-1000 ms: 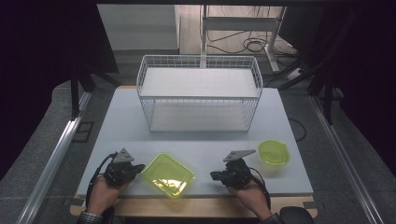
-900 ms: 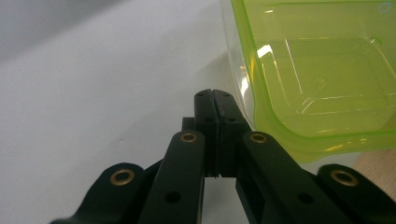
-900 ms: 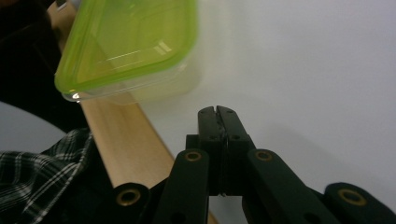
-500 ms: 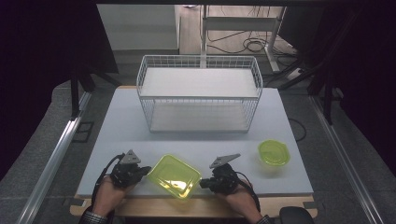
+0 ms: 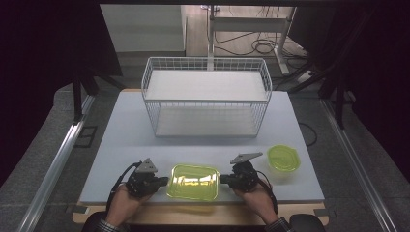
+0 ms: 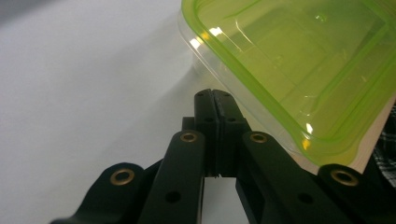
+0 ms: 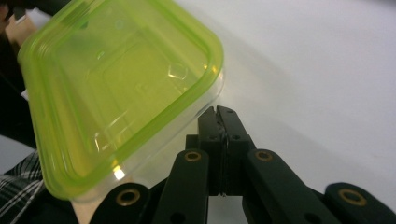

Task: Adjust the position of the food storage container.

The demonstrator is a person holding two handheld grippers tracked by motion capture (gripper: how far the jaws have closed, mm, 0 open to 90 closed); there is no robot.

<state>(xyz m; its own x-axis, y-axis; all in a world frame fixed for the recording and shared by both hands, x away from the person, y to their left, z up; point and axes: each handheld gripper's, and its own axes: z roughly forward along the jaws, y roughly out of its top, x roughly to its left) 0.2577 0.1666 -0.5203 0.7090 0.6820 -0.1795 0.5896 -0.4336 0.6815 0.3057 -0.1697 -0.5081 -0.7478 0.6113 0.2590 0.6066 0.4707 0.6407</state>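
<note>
Left tongs (image 5: 163,181): jaws clenched together, empty, tips at the left edge of the rectangular green-lidded container (image 5: 193,182). Right tongs (image 5: 224,180): jaws clenched, empty, tips at that container's right edge. Container: flat on the counter (image 5: 125,140) by its near edge, between the two tongs. Round green-lidded container (image 5: 283,158): right of the rectangular one, apart. White wire basket (image 5: 207,96): behind it, well apart.
</note>
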